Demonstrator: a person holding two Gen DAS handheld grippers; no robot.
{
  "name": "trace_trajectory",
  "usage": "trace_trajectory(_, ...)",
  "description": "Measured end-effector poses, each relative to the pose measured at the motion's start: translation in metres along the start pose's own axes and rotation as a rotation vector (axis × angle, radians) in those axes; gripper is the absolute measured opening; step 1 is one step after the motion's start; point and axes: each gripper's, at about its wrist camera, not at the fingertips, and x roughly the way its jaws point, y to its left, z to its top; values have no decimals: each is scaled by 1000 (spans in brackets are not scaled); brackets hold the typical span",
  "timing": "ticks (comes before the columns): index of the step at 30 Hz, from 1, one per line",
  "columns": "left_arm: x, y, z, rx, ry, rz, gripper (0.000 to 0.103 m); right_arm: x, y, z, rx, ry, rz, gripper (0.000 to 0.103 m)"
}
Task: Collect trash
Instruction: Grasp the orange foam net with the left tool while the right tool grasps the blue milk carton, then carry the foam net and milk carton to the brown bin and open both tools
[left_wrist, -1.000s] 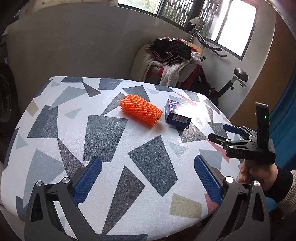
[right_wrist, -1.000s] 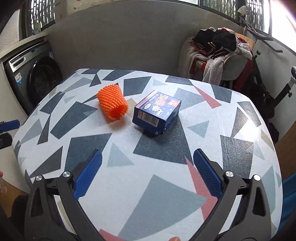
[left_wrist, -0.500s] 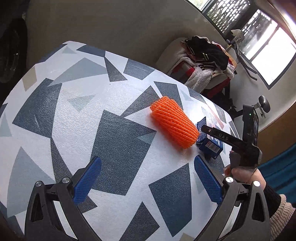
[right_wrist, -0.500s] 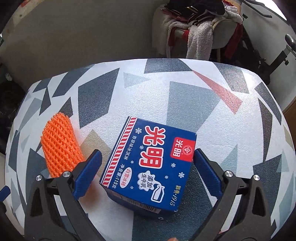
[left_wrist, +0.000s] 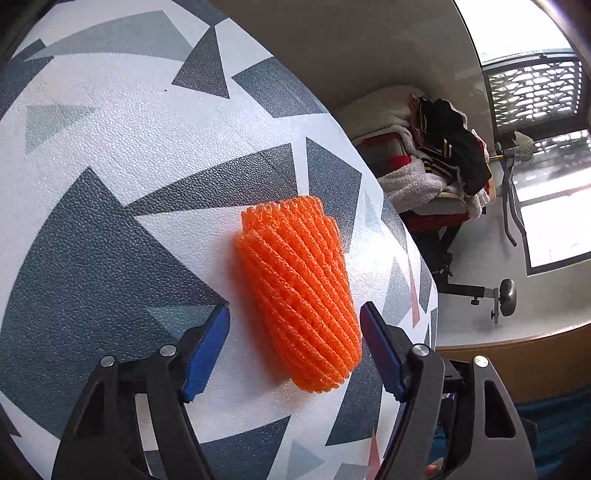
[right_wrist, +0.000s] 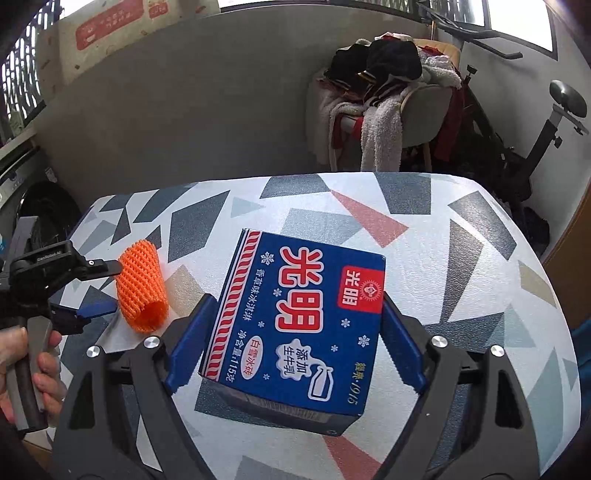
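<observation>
Trash: two pieces lie on the tabletop, an orange foam net sleeve and a blue carton.

Orange foam net sleeve: a ribbed mesh tube lying on its side, towards the left edge of the tabletop in the right wrist view, with its open end facing the camera there. It rests on a white patch of the patterned cover.

Blue carton: a flat box printed with large red and white Chinese characters, snowflakes and a milk bottle drawing. It lies face up near the middle of the tabletop, just right of the sleeve and apart from it.

Left tongs: the jaws are closing, with the near part of the sleeve between the two blue pads. A gap shows between the left pad and the sleeve; the right pad sits just beside it, and contact cannot be told. A person's hand holds the handle.

Right tongs: the jaws are closing around the blue carton, one blue pad on each long side. The pads stand right at the carton's edges; whether they press on it cannot be told.

Tabletop: covered in white with grey, dark blue, pink and tan triangles.

Background: a chair heaped with clothes and towels stands beyond the far edge, with an exercise bike beside it.
</observation>
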Motion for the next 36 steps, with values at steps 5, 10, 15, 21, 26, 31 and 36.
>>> trace_trajectory(5,22,-13,-9,78,-11,10,23,-30,-32,-24,86,-35,-12,84)
trace_trajectory(10,1,-28,-30,286,-65,37,20,-50,-42,-51,79,-26,-22,84)
trace_trajectory(15,-49,-48,-64,568,-113,71,20,-73,-39,-65,55,-43,-3,84)
trace_trajectory(21,-115,-45,-124,774,-133,62,20,-106,-14,-85,-32,-59,41,84)
trace_trajectory(26,-159,-25,-177,841,-129,52,20,-138,8,-107,-96,-72,92,84)
trace_trajectory(31,-192,1,-224,862,-114,36,20,-165,21,-133,-122,-75,116,84)
trace_trajectory(36,-211,27,-268,879,-68,12,20,-188,33,-159,-173,-90,133,85)
